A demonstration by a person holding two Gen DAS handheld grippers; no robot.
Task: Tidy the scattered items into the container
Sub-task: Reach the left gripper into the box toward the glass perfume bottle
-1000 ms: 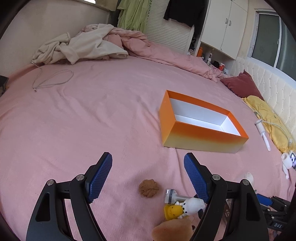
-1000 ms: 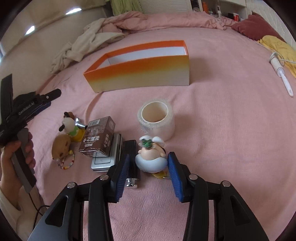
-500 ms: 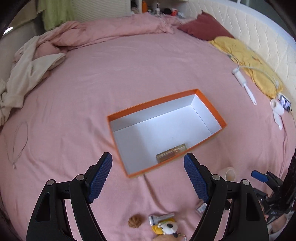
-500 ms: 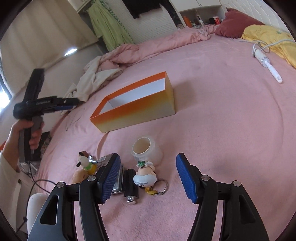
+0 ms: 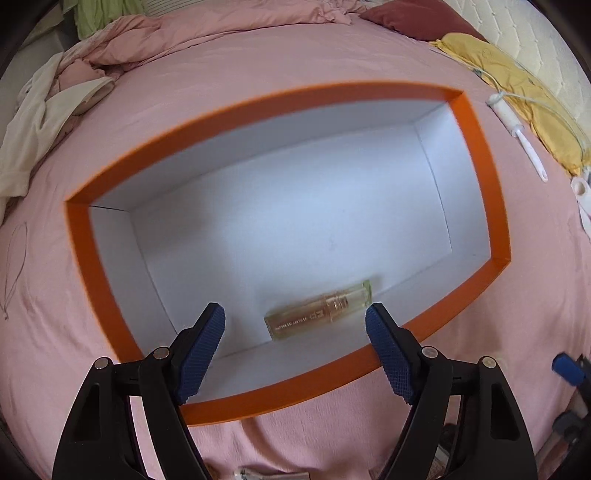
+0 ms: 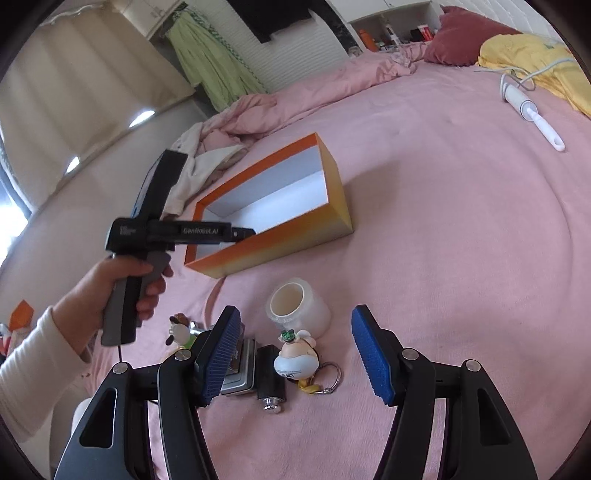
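the left gripper [image 5: 295, 319] was held over the orange box [image 5: 476, 140], its blue-padded fingers [image 5: 201, 349] spread wide with nothing between them. inside the box, on the white floor near the near wall, a small gold-toned tube [image 5: 321, 308] was seen lying on its side, between the two fingers in the view but well below them. the box was set on a pink bedspread [image 5: 258, 77], with a rumpled pink duvet [image 5: 177, 33] at the far left and a yellow cloth [image 5: 517, 81] at the far right. in the right wrist view the left gripper was shown held by a hand [image 6: 125, 288] in a white sleeve [image 6: 33, 369], its tip above the near left corner of the box. the right gripper [image 6: 291, 354] was likewise wide open and empty, held above the scattered items on the bedspread: a white duck-like keychain figure [image 6: 297, 358] lay between its fingers in the view, a clear tape roll [image 6: 297, 306] stood just beyond the figure, a small black cylinder with a silver cap [image 6: 271, 380] lay just left of the figure, and a flat grey object [image 6: 240, 373] was partly hidden behind the left finger. a small dog figure [image 6: 181, 330] was seen further left. a white handled tool with a cord [image 6: 532, 114] lay far to the right.
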